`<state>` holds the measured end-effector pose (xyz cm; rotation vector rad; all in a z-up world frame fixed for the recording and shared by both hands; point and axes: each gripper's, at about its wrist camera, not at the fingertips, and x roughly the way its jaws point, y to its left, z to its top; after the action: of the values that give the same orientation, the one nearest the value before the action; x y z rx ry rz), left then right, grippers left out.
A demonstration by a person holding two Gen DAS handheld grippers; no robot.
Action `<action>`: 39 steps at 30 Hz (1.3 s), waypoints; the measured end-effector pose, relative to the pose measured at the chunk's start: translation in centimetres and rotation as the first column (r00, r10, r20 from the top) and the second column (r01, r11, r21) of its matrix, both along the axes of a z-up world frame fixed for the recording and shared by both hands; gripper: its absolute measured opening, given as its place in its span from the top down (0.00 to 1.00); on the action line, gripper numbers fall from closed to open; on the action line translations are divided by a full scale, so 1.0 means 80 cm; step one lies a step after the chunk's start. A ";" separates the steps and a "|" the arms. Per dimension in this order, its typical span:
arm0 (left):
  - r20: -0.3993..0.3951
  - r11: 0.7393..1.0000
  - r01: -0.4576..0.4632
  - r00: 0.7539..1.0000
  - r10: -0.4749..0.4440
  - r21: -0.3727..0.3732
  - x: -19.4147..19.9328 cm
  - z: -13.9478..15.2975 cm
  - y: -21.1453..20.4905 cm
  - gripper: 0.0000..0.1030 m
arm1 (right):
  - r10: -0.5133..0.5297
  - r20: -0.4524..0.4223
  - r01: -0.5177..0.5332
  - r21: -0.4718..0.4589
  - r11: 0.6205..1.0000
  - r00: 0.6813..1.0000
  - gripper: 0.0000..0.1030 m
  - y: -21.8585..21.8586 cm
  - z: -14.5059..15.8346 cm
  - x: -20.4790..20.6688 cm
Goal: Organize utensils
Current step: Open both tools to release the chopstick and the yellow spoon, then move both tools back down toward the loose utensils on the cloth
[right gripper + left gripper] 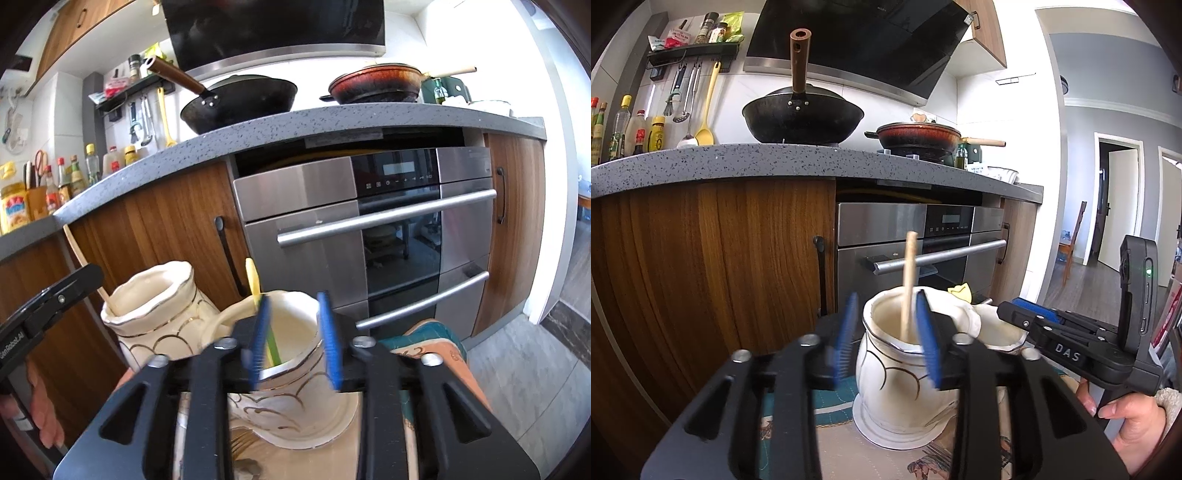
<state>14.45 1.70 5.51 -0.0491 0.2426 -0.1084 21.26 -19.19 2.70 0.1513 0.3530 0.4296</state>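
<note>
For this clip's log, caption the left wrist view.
Open left gripper straddles a cream vase holding a wooden stick.

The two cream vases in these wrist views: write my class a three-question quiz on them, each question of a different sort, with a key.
1. True or false: the wooden utensil stands inside the vase in front of the left gripper.
2. Multiple choice: what pokes out of the second vase, in front of the right gripper? A) a metal ladle B) a yellow-green utensil C) a pair of scissors
3. Fill in: behind both vases stands a stainless steel ____ with bar handles.

Key: 1 true; 2 B; 3 oven. Both grippers are open, with neither clamped on anything.
</note>
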 end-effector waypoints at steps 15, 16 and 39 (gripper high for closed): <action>-0.042 0.996 -0.088 0.995 0.087 -0.019 -0.051 -0.024 0.020 0.06 | 0.004 0.027 -0.004 0.006 1.000 1.000 0.05 -0.008 0.011 -0.067; -0.053 0.996 -0.092 0.994 0.091 -0.014 -0.054 -0.027 0.021 0.05 | -0.002 0.026 0.002 0.000 1.000 1.000 0.05 -0.008 0.010 -0.070; -0.434 0.997 -0.069 0.898 0.076 0.032 -0.093 -0.110 0.013 0.06 | -0.014 -0.167 0.001 -0.078 0.997 0.986 0.05 -0.017 -0.051 -0.100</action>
<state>7.02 2.73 -3.27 -0.0666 0.6906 -0.0186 13.28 -20.53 -1.37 0.1131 0.5338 0.3963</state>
